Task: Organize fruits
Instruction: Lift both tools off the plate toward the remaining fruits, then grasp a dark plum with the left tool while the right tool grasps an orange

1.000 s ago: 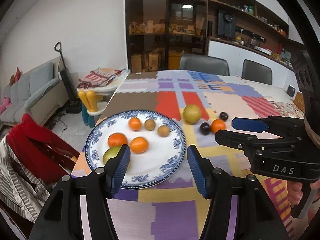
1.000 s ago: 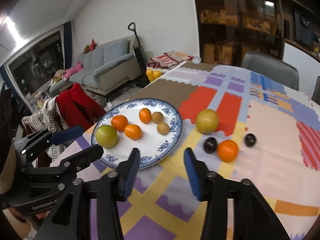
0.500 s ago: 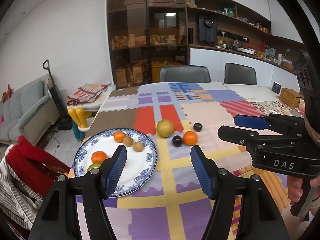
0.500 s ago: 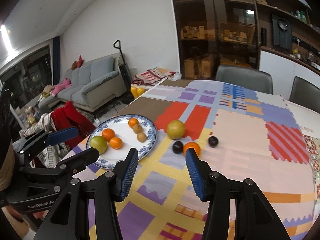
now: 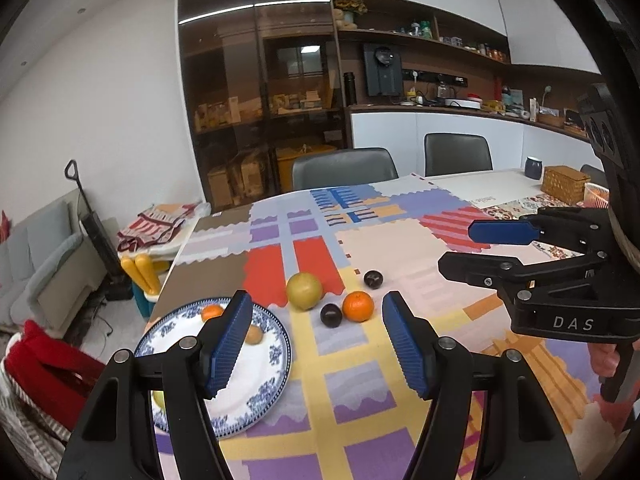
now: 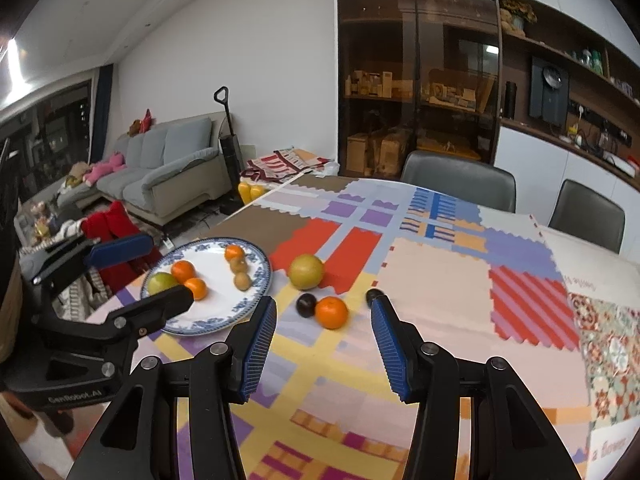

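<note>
Both sets of fingers are spread wide and hold nothing: left gripper (image 5: pixel 316 344), right gripper (image 6: pixel 323 346), both hanging above the near edge of the bench (image 6: pixel 440 344).

Roughly half done, judging by what lies where.

On the plate (image 6: pixel 256 300), at 10 o'clock from the right gripper: a green apple (image 6: pixel 161 282), three oranges (image 6: pixel 183 271) and two small brown fruits (image 6: pixel 242 280). Six pieces already in place.

Left on the cloth, near to far:
- loose orange (image 6: pixel 331 312) at 12 o'clock, just ahead of the right fingers
- dark plum (image 6: pixel 306 305) touching it on its 9 o'clock side
- second dark plum (image 6: pixel 373 294) at 1 o'clock, part hidden by the right fingertip
- big yellow pear-like fruit (image 6: pixel 306 271) furthest off, just beside the plate's rim

Four pieces left. The loose orange looks like the easiest next pick for either gripper; the plum touching it may roll when it's lifted.
</note>
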